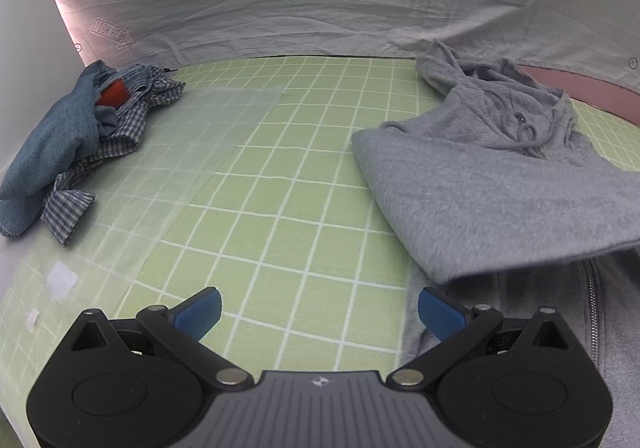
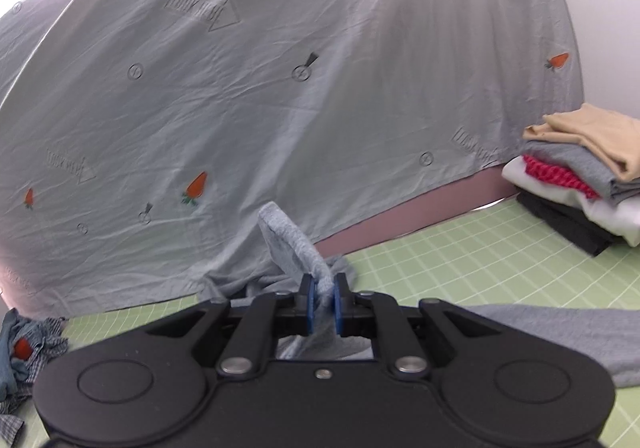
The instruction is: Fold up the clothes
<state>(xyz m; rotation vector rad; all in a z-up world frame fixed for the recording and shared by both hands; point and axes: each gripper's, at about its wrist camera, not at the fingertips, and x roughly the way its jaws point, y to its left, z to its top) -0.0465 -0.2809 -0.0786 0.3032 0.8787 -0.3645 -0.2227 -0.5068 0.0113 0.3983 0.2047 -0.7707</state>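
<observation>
Hoodie fold under way on the green grid mat (image 1: pixel 280 208)

Right gripper (image 2: pixel 323 302) jaws pinch a grey hoodie (image 1: pixel 500 188) edge, lifting it to fold; left gripper (image 1: pixel 318 314) jaws gape empty beside it; beyond the hoodie, folded stack (image 2: pixel 588 176) waits.

"LOOK HERE" arrow print on backdrop sheet (image 1: pixel 304 8)

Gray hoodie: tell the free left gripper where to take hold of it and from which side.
Grip the gray hoodie at its near folded edge, which lifts slightly off the green grid mat at the lower corner. Bring the open left gripper in low from the mat side so one finger slides underneath. The right gripper already pinches another gray fold.
</observation>
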